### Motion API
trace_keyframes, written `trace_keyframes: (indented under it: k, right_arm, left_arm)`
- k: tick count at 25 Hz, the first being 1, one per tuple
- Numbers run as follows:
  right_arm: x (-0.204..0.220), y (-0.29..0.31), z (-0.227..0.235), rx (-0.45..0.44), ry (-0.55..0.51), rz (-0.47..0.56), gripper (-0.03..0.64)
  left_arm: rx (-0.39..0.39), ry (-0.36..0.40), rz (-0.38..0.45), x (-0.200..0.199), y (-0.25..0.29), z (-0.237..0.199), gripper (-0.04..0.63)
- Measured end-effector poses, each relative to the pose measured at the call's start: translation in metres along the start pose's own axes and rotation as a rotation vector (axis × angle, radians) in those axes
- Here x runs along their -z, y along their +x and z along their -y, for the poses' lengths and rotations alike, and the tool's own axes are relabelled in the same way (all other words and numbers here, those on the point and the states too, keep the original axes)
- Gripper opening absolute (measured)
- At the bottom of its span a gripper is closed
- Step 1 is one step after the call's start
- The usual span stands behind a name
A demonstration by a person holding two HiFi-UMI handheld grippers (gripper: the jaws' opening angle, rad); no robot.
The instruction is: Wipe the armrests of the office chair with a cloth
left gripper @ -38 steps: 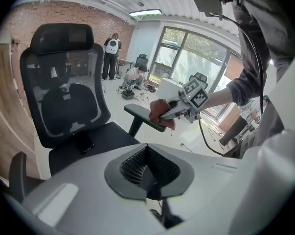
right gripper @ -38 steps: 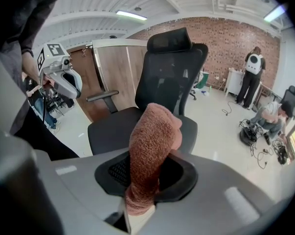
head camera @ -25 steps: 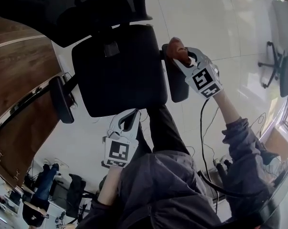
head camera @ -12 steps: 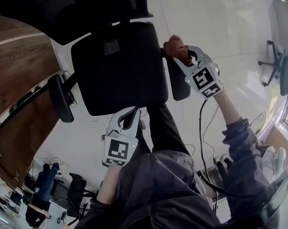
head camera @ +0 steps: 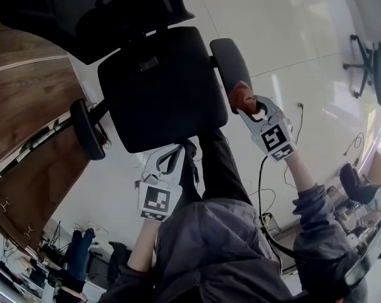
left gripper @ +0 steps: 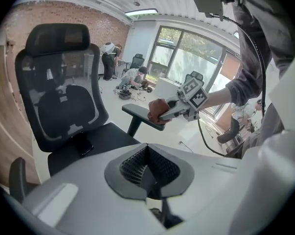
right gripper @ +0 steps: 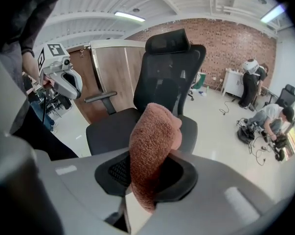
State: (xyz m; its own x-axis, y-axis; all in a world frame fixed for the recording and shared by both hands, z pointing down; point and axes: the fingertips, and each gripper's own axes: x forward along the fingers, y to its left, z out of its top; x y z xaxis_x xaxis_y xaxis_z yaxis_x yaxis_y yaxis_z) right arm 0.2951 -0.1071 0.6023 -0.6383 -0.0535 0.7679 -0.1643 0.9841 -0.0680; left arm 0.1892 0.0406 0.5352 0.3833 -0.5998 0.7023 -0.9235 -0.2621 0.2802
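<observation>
Glossy white floor (head camera: 285, 43), right gripper (head camera: 248, 106) pinching cloth (head camera: 242, 96) at armrest (head camera: 228, 59); left gripper (head camera: 173, 155) pressed together

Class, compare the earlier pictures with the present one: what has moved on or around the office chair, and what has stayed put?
The right gripper, shut on the cloth, has drawn it along the armrest on the person's right, from the end by the backrest to the front end nearer the person. The left gripper stays shut and empty in front of the seat; the other armrest remains untouched.
</observation>
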Motion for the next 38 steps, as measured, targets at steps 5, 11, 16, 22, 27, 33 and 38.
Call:
trace_keyframes:
  k: [5, 11, 16, 22, 27, 33, 38]
  right_arm:
    - [0.018, -0.016, -0.019, 0.032, 0.045, 0.001, 0.089]
    - [0.021, -0.018, 0.014, 0.074, 0.064, 0.012, 0.089]
    - [0.014, 0.001, 0.080, 0.092, 0.084, 0.015, 0.089]
    - [0.014, 0.043, 0.140, 0.026, 0.172, 0.026, 0.089]
    - [0.034, 0.084, 0.154, -0.050, 0.245, -0.014, 0.089]
    - [0.062, 0.152, 0.147, -0.186, 0.299, -0.029, 0.089]
    - [0.091, 0.196, 0.153, -0.203, 0.421, -0.059, 0.089]
  left_arm:
    - [0.023, 0.027, -0.017, 0.014, -0.012, 0.015, 0.015]
    - [0.031, 0.033, -0.032, 0.008, -0.004, 0.017, 0.015]
    - [0.039, 0.006, -0.045, -0.012, 0.020, 0.005, 0.015]
    - [0.064, -0.023, -0.056, -0.045, 0.069, -0.018, 0.015]
    - [0.092, -0.045, -0.069, -0.065, 0.100, -0.032, 0.015]
    - [0.105, -0.084, -0.095, -0.069, 0.122, -0.043, 0.015]
    - [0.099, -0.098, -0.109, -0.067, 0.133, -0.051, 0.015]
